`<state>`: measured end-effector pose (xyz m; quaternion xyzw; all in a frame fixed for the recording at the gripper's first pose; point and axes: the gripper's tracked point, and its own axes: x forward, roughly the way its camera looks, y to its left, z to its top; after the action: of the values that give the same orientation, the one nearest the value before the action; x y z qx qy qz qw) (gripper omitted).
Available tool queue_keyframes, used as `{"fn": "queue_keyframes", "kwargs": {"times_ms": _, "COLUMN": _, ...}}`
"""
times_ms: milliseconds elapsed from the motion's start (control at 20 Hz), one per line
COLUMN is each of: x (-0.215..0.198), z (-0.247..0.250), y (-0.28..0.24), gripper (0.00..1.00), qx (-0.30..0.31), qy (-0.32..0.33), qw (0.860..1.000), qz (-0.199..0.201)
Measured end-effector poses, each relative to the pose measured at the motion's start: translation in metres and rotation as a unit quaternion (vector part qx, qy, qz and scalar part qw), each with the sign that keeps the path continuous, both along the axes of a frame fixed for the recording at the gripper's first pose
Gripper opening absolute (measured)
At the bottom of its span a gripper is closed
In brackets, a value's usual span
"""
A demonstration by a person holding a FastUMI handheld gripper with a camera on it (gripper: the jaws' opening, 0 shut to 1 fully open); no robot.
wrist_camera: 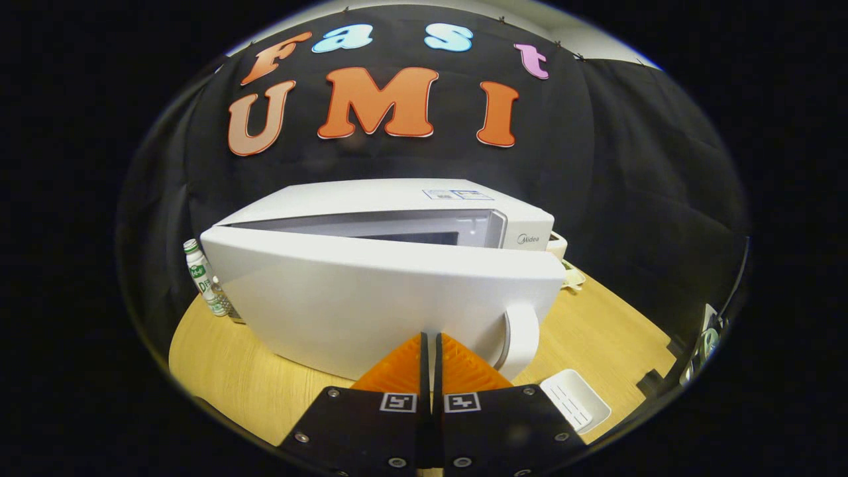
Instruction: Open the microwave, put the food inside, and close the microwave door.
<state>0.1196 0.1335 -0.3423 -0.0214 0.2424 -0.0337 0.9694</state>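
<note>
1. The microwave [397,265] sat on the wooden surface [596,331], its smooth white door [371,305] ajar, just ahead of the gripper [430,351].
2. The gripper's ribbed fingers were closed together, holding nothing, tips apparently touching the door face beside the curved handle [520,338].
3. Judged step: pushing the door shut; the next move calls for steady forward pressure.
4. A white tray [575,399] lay near the fingers; a plastic bottle [202,278] stood beside the microwave.

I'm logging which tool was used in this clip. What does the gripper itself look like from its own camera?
The gripper has two wedge-shaped fingers with ribbed faces, tapering to their tips. Each sits on a flat black plate fixed with silver screws and carries a small square black-and-white marker.
</note>
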Motion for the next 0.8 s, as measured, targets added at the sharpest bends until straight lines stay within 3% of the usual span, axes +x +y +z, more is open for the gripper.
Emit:
{"fn": "queue_keyframes", "kwargs": {"times_ms": 350, "x": 0.061, "z": -0.005, "y": -0.022, "gripper": 0.01, "qx": 0.008, "qy": 0.001, "qw": 1.0, "qz": 0.01}}
{"fn": "queue_keyframes", "kwargs": {"times_ms": 550, "x": 0.069, "z": -0.003, "y": -0.019, "gripper": 0.01, "qx": -0.002, "qy": -0.017, "qw": 0.999, "qz": 0.031}}
{"fn": "queue_keyframes", "kwargs": {"times_ms": 650, "x": 0.072, "z": -0.007, "y": -0.021, "gripper": 0.0, "qx": 0.042, "qy": 0.018, "qw": 0.999, "qz": 0.017}}
{"fn": "queue_keyframes", "kwargs": {"times_ms": 800, "x": 0.066, "z": -0.01, "y": -0.013, "gripper": 0.01, "qx": 0.022, "qy": 0.022, "qw": 0.999, "qz": 0.043}}
